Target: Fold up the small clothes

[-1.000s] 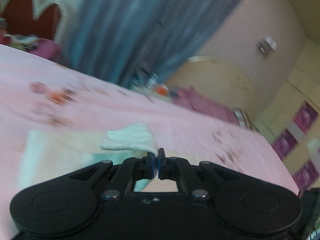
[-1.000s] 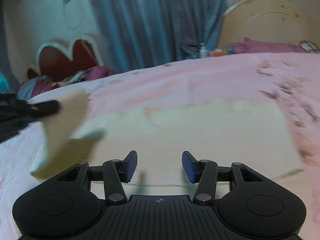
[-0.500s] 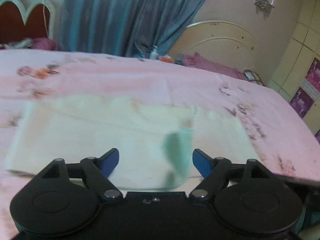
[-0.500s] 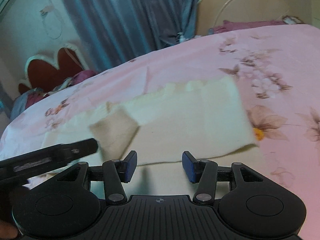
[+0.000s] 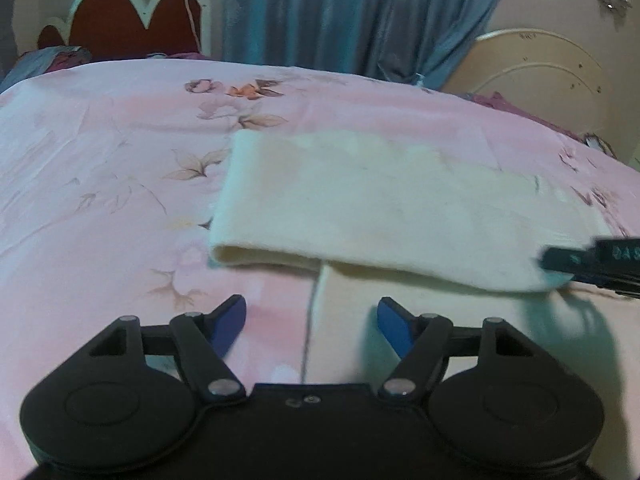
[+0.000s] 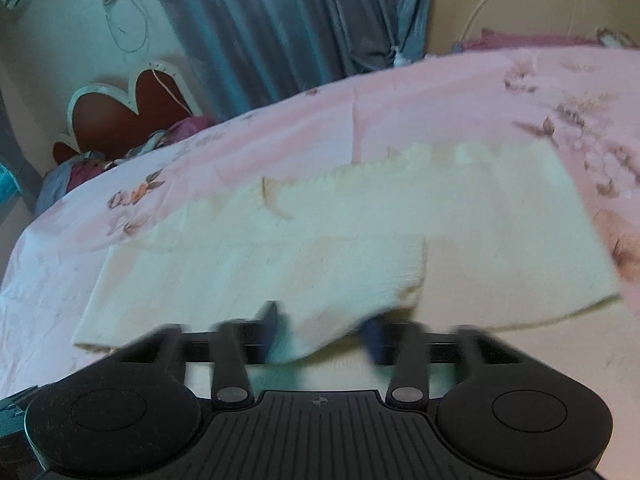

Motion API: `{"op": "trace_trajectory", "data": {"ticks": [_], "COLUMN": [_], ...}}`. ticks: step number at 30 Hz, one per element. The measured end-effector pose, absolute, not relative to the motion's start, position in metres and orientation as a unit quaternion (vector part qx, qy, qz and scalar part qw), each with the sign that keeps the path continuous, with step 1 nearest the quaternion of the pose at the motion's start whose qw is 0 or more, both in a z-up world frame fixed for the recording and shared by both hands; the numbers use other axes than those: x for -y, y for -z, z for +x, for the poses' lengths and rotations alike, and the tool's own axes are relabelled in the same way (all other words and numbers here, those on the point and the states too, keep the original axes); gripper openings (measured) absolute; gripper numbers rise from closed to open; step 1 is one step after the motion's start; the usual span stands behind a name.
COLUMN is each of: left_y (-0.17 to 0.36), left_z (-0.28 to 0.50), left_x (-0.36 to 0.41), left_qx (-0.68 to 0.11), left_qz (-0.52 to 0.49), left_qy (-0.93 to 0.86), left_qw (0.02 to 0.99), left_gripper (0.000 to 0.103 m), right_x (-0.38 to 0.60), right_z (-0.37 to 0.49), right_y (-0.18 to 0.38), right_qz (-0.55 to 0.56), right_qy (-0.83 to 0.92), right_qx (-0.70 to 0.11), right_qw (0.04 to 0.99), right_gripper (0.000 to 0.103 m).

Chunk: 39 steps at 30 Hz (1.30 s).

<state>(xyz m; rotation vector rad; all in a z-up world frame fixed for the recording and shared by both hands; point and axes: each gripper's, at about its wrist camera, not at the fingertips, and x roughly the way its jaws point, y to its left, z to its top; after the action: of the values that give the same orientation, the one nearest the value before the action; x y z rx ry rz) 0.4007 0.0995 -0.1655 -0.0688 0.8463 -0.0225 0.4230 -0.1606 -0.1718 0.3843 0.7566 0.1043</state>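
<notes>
You see a cream cloth (image 5: 400, 208) lying on a pink bedsheet (image 5: 100, 200) printed with faded brown and orange flowers. Your left tool (image 5: 312, 320) is black with blue pads (image 5: 228, 320). Behind the bed hang grey-blue curtains (image 5: 340, 12) beside a dark red, white-edged headboard (image 5: 132, 20).

A: From where does the left wrist camera look?
B: From behind its gripper's fingers, low and near over the pink bedsheet (image 5: 100, 184), tilted down, facing the blue curtain (image 5: 340, 12).
A: And the right wrist one?
B: The same way. Both share the cream garment (image 6: 320, 240), curtain and red headboard (image 6: 120, 116).
</notes>
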Motion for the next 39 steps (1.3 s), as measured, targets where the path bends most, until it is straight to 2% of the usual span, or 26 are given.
{"op": "trace_trajectory", "data": {"ticks": [8, 10, 14, 18, 19, 27, 30, 37, 38, 39], "left_y": [0.169, 0.17, 0.17, 0.17, 0.169, 0.166, 0.159, 0.14, 0.138, 0.135], "left_z": [0.418, 0.421, 0.423, 0.422, 0.422, 0.421, 0.417, 0.411, 0.414, 0.418], "left_x": [-0.095, -0.096, -0.099, -0.091, -0.09, -0.091, -0.096, -0.115, -0.113, -0.111], "left_qx": [-0.389, -0.382, -0.364, -0.352, -0.351, -0.368, -0.371, -0.365, -0.364, -0.363], "left_qz": [-0.031, -0.034, -0.04, -0.017, -0.015, 0.004, 0.011, -0.036, -0.041, -0.042], "left_qy": [-0.002, -0.007, -0.008, 0.003, 0.001, 0.021, 0.02, 0.013, 0.016, 0.019], "left_qw": [0.921, 0.924, 0.931, 0.936, 0.936, 0.93, 0.928, 0.93, 0.93, 0.931], "left_gripper": [0.069, 0.056, 0.037, 0.01, 0.009, 0.01, 0.029, 0.028, 0.028, 0.029], "right_x": [0.186, 0.203, 0.235, 0.254, 0.257, 0.265, 0.273, 0.279, 0.278, 0.278], "right_z": [0.414, 0.414, 0.413, 0.412, 0.412, 0.41, 0.404, 0.397, 0.397, 0.397], "right_y": [0.137, 0.141, 0.161, 0.178, 0.182, 0.186, 0.182, 0.167, 0.164, 0.162], "right_qz": [0.116, 0.114, 0.134, 0.151, 0.148, 0.153, 0.159, 0.17, 0.164, 0.158], "right_qy": [-0.032, -0.017, 0.012, 0.019, 0.032, 0.05, 0.055, 0.051, 0.056, 0.063], "right_qx": [-0.298, -0.306, -0.333, -0.356, -0.36, -0.367, -0.366, -0.353, -0.346, -0.339], "right_qw": [0.947, 0.945, 0.933, 0.922, 0.921, 0.916, 0.915, 0.919, 0.922, 0.925], "right_gripper": [0.003, 0.003, 0.003, 0.003, 0.003, 0.003, 0.004, 0.004, 0.006, 0.021]}}
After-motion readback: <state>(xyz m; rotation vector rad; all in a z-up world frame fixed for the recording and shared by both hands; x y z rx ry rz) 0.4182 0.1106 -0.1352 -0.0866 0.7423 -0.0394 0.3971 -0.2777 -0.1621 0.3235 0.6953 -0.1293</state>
